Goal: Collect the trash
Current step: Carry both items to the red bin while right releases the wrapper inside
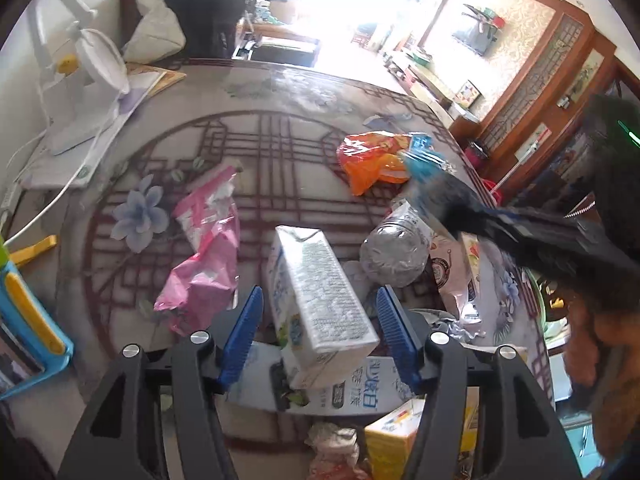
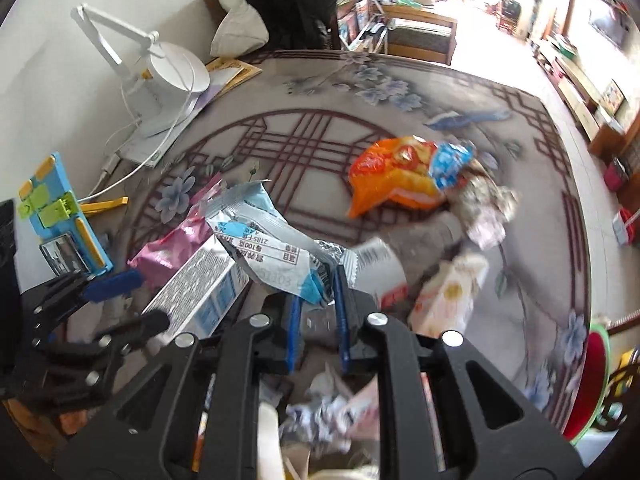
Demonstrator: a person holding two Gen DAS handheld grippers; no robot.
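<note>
A white milk carton (image 1: pixel 320 304) hangs tilted between the blue pads (image 1: pixel 242 332) of my left gripper (image 1: pixel 319 296), with a gap on each side, so the jaws are open around it. My right gripper (image 2: pixel 318 308) is shut on a crumpled silver-and-blue wrapper (image 2: pixel 268 240) that sticks up over the table. In the left wrist view the right gripper (image 1: pixel 432 184) is a dark blur at the right with that wrapper (image 1: pixel 422 152). An orange snack bag (image 1: pixel 372 160) (image 2: pixel 392 180) and a pink wrapper (image 1: pixel 204 260) (image 2: pixel 172 248) lie on the patterned table (image 1: pixel 280 100).
Below both grippers lies a pile of cartons (image 1: pixel 356 396), a yellow box (image 1: pixel 390 436) and crumpled paper (image 2: pixel 328 408). A silver foil bag (image 1: pixel 394 252) lies right of the carton. A white desk lamp (image 2: pixel 176 72) and a blue holder (image 2: pixel 60 208) stand at the left edge.
</note>
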